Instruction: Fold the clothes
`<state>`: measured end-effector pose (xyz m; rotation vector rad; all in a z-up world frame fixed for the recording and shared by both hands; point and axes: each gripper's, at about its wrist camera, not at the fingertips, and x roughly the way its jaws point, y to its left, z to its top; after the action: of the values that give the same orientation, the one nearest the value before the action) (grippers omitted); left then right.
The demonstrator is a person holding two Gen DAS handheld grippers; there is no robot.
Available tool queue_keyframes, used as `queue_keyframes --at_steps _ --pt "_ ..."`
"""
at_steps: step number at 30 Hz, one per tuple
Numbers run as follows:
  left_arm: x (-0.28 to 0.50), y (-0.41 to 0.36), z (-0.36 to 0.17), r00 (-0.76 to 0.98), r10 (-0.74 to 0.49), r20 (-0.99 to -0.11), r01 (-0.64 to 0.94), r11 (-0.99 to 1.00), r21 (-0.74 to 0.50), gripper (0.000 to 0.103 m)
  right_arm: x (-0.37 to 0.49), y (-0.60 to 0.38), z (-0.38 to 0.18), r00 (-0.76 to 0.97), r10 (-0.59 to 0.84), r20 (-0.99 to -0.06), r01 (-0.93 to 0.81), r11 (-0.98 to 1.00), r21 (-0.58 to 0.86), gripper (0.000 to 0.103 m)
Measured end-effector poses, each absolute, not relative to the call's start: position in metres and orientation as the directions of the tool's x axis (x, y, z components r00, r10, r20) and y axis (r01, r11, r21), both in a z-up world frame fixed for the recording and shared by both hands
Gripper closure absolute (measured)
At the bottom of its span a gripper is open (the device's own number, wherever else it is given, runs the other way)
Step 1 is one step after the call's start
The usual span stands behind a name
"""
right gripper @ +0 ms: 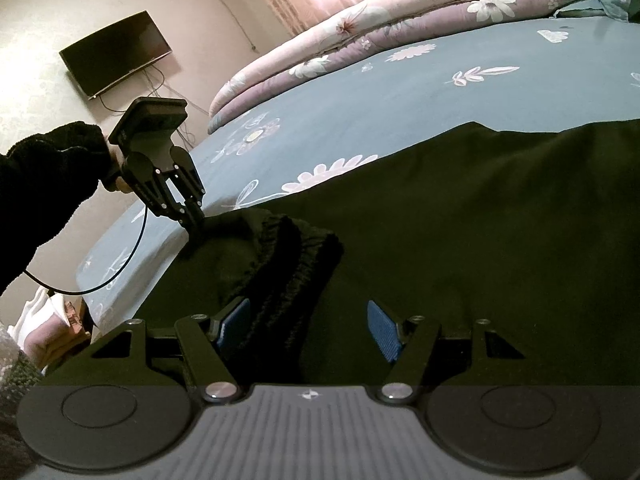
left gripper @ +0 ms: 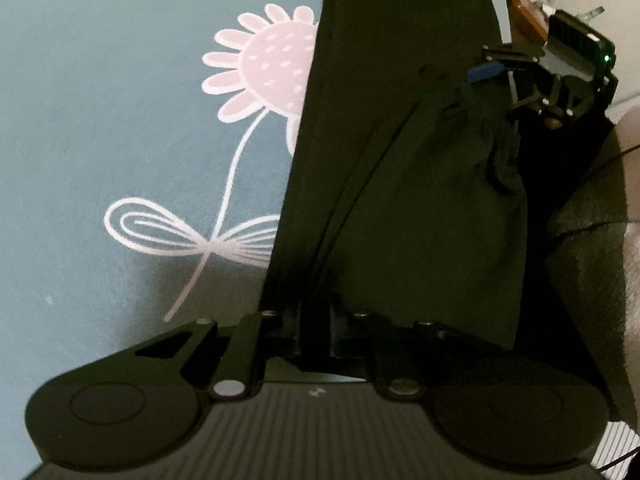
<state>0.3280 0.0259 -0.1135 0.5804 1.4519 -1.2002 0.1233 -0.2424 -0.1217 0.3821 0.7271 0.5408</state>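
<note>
The trousers (right gripper: 460, 240) are lying on the near part of the bedsheet (right gripper: 400, 92), waistband (right gripper: 288, 264) toward the left; a folded quilt (right gripper: 400, 12) is lying along the far side.

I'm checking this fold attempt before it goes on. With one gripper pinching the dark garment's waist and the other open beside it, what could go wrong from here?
1. The left gripper pinches only an edge of the dark garment; a pull might slip it free.
2. The right gripper is open around the elastic waistband; closing could catch one layer, skewing the fold.
3. The garment lies near the bed edge and may slide off.
</note>
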Motion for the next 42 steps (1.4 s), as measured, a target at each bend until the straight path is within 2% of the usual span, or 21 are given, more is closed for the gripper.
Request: queue_keyframes --at_steps 12,15,17,18,19,20,22,25,27,30,32,34,35,37,42 --pt "0.325 0.036 -0.114 -0.234 -0.278 -0.932 0.848 0.41 -0.335 0.093 0.121 -0.245 -0.122 0.627 0.589 -0.51 -0.332 0.794 0.509 0.033" --pt "0.317 0.03 -0.097 -0.134 -0.277 -0.952 0.875 0.418 -0.244 0.083 0.119 -0.246 -0.12 0.634 0.589 -0.5 -0.333 0.792 0.511 0.033" --pt "0.31 0.028 -0.083 -0.049 -0.283 -0.958 0.885 0.432 -0.173 0.057 0.117 -0.245 -0.117 0.645 0.584 -0.493 -0.337 0.797 0.502 0.033" --pt "0.307 0.028 -0.074 0.005 -0.295 -0.955 0.882 0.452 -0.135 0.051 0.115 -0.244 -0.115 0.653 0.583 -0.483 -0.341 0.796 0.5 0.033" --pt "0.303 0.028 -0.065 0.062 -0.304 -0.951 0.873 0.478 -0.095 0.038 0.113 -0.244 -0.113 0.658 0.586 -0.473 -0.346 0.793 0.501 0.033" --pt "0.299 0.027 -0.056 0.122 -0.308 -0.944 0.86 0.508 -0.055 0.032 0.111 -0.244 -0.111 0.662 0.588 -0.465 -0.351 0.791 0.501 0.033" --pt "0.285 0.022 -0.045 0.244 -0.289 -0.926 0.822 0.568 0.04 0.029 0.108 -0.242 -0.108 0.667 0.592 -0.453 -0.36 0.788 0.5 0.033" --pt "0.252 0.012 -0.049 0.331 -0.258 -0.908 0.762 0.641 0.096 0.02 0.103 -0.237 -0.104 0.674 0.588 -0.447 -0.365 0.791 0.491 0.033" --pt "0.229 0.005 -0.053 0.376 -0.237 -0.896 0.718 0.685 0.12 0.019 0.1 -0.23 -0.097 0.682 0.571 -0.456 -0.366 0.807 0.463 0.033" --pt "0.195 -0.005 -0.06 0.439 -0.2 -0.876 0.647 0.747 0.154 0.019 0.094 -0.22 -0.085 0.695 0.546 -0.469 -0.368 0.829 0.421 0.024" --pt "0.172 -0.012 -0.065 0.479 -0.172 -0.861 0.595 0.784 0.174 0.018 0.091 -0.213 -0.078 0.703 0.529 -0.476 -0.369 0.843 0.392 0.023" --pt "0.149 -0.019 -0.069 0.516 -0.142 -0.844 0.541 0.818 0.193 0.017 0.088 -0.205 -0.07 0.709 0.515 -0.481 -0.372 0.854 0.364 0.016" --pt "0.138 -0.022 -0.072 0.534 -0.127 -0.836 0.513 0.834 0.202 0.014 0.087 -0.199 -0.064 0.71 0.518 -0.477 -0.383 0.853 0.355 0.013" --pt "0.116 -0.029 -0.076 0.568 -0.101 -0.817 0.459 0.863 0.212 0.01 0.088 -0.188 -0.054 0.707 0.536 -0.462 -0.412 0.842 0.348 0.001" --pt "0.094 -0.022 -0.094 0.569 -0.106 -0.816 0.363 0.922 0.133 0.009 0.1 -0.16 -0.04 0.672 0.576 -0.466 -0.456 0.817 0.352 0.0"
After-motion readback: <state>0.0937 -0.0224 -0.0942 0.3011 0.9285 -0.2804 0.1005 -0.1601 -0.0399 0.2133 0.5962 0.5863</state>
